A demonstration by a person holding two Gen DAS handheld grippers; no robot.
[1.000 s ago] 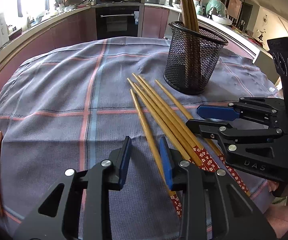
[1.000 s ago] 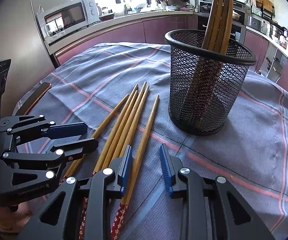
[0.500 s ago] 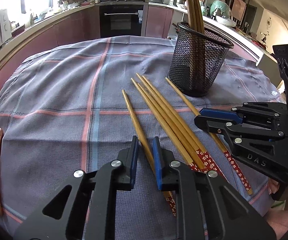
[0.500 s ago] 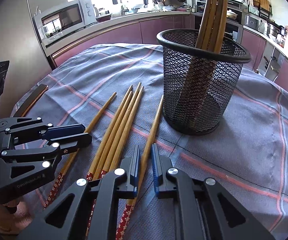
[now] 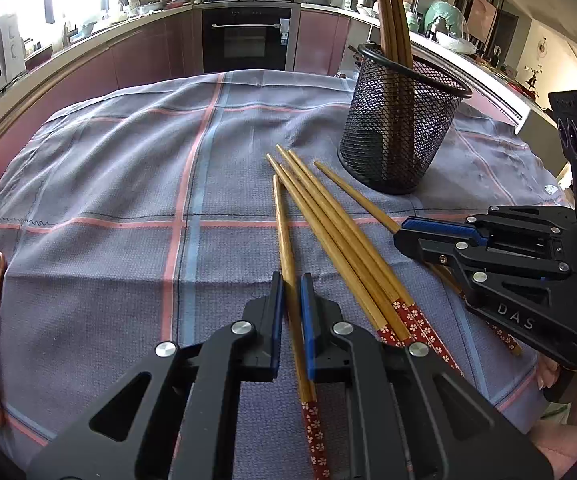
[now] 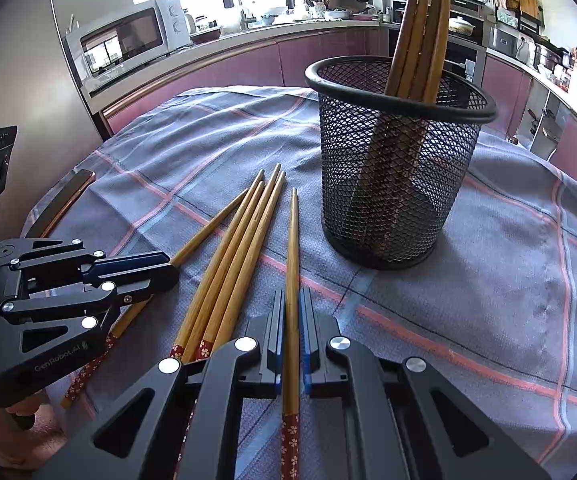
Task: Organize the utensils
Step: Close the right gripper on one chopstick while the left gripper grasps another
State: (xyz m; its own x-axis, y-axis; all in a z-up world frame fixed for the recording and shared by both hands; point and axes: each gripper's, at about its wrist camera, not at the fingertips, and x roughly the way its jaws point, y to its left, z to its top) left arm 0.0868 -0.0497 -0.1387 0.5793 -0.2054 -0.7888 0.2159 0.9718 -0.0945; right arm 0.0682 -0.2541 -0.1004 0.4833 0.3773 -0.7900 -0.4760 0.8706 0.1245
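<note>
Both tools have just taken hold, so the step in hand looks like the pick-up of two loose chopsticks at once. The left gripper [image 5: 291, 308] has its blue-padded jaws pinched onto the leftmost bamboo chopstick with a red flower-patterned handle [image 5: 284, 240], which lies on the grey-blue checked tablecloth [image 5: 108, 184] a little apart from the others. The right gripper [image 6: 291, 320] is clamped in the same way on the rightmost bamboo chopstick with a red flowered end [image 6: 291, 256], the one nearest the holder. Between the two gripped sticks, three more bamboo chopsticks [image 5: 340, 236] lie side by side, touching, their tips pointing away toward the far side of the table. The black wire-mesh cylindrical utensil holder [image 6: 398, 168] stands upright on the far right of the cloth, just beyond those tips, with several darker wooden utensils [image 6: 422, 28] already leaning inside it. As a judgement, the next move calls for lifting each stick clear of the cloth, tipping it toward upright and lowering it through the holder's rim without knocking the mesh or the sticks already in it; the two tools are near one another, so they may need to go in turn. Readable writing: "DAS" on the right tool's body in the left view, and "GenRobot.AI" on the left tool's body in the right view.
</note>
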